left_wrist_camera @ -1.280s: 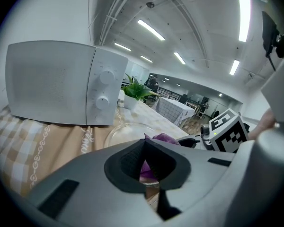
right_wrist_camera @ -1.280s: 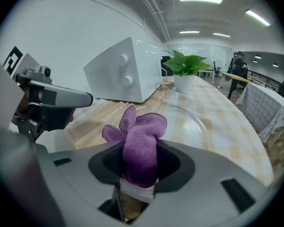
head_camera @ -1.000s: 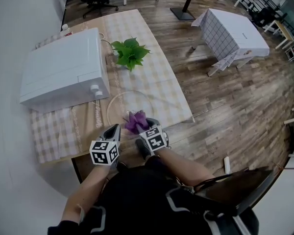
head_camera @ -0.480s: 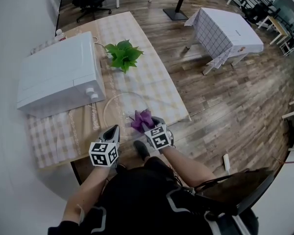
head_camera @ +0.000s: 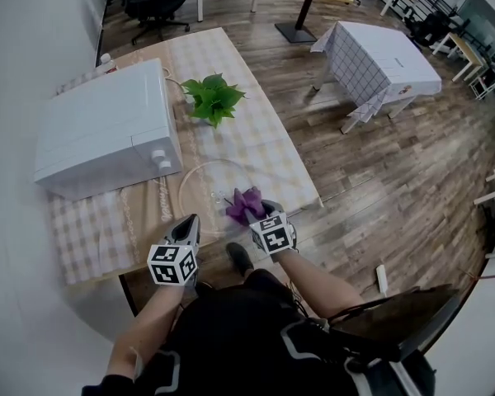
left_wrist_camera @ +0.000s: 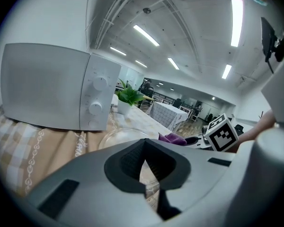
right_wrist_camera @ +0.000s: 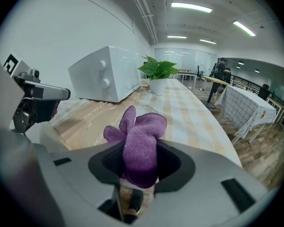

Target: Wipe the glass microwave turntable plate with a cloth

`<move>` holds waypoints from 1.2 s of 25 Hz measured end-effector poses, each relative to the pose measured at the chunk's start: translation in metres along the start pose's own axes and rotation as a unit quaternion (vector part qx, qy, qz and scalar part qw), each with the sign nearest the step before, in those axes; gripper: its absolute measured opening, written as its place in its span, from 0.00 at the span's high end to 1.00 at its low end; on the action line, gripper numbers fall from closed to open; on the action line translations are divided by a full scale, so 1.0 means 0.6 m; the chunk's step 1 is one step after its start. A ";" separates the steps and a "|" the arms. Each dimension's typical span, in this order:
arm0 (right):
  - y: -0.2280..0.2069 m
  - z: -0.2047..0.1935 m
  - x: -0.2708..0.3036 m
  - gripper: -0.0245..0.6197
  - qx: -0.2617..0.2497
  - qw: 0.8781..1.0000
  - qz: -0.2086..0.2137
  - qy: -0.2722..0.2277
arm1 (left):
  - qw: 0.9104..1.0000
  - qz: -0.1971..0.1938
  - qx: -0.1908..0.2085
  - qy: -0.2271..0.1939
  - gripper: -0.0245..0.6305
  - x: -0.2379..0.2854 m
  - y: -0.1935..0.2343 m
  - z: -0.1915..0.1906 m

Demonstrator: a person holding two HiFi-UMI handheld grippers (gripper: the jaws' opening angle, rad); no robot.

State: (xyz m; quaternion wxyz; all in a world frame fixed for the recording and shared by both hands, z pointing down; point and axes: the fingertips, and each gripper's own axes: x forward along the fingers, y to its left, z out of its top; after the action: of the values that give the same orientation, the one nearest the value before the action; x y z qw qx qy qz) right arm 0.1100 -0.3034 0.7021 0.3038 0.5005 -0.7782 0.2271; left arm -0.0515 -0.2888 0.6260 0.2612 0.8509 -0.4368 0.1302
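Observation:
The clear glass turntable plate (head_camera: 217,184) lies flat on the checked tablecloth near the table's front edge, in front of the microwave. My left gripper (head_camera: 189,221) sits at the plate's near left rim, its jaws drawn to a thin slit around the rim; in the left gripper view the plate (left_wrist_camera: 123,137) shows just past the left gripper (left_wrist_camera: 143,174). My right gripper (head_camera: 253,214) is shut on a bunched purple cloth (head_camera: 247,205) over the plate's near right rim. In the right gripper view the cloth (right_wrist_camera: 139,136) sticks up out of the right gripper (right_wrist_camera: 141,162) above the plate (right_wrist_camera: 97,126).
A white microwave (head_camera: 107,130) with two knobs stands on the table's left part. A potted green plant (head_camera: 213,97) stands behind the plate. The table's (head_camera: 301,190) right and front edges drop to a wooden floor. Another covered table (head_camera: 384,56) stands far right.
The right gripper has carried the purple cloth rightward across the plate, from near its front middle to its near right rim. The left gripper has stayed at the near left rim.

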 end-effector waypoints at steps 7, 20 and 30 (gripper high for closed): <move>0.043 0.042 -0.034 0.72 -0.001 0.999 0.010 -0.032 | 1.000 0.012 -0.001 -0.010 0.96 -0.057 0.006 0.024; 0.169 0.148 -0.143 0.72 0.009 0.991 0.044 -0.122 | 0.993 -0.016 0.085 -0.085 0.96 -0.177 -0.008 0.100; 0.204 0.217 -0.214 0.73 0.004 0.982 0.055 -0.182 | 0.984 -0.007 0.099 -0.145 0.96 -0.248 -0.016 0.167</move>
State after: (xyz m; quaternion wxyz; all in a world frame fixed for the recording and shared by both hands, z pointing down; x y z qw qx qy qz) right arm 0.0059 -0.2582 0.5131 0.1418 0.4910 -0.8461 0.1515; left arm -0.1315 -0.2398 0.4730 0.1107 0.8856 -0.4487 0.0459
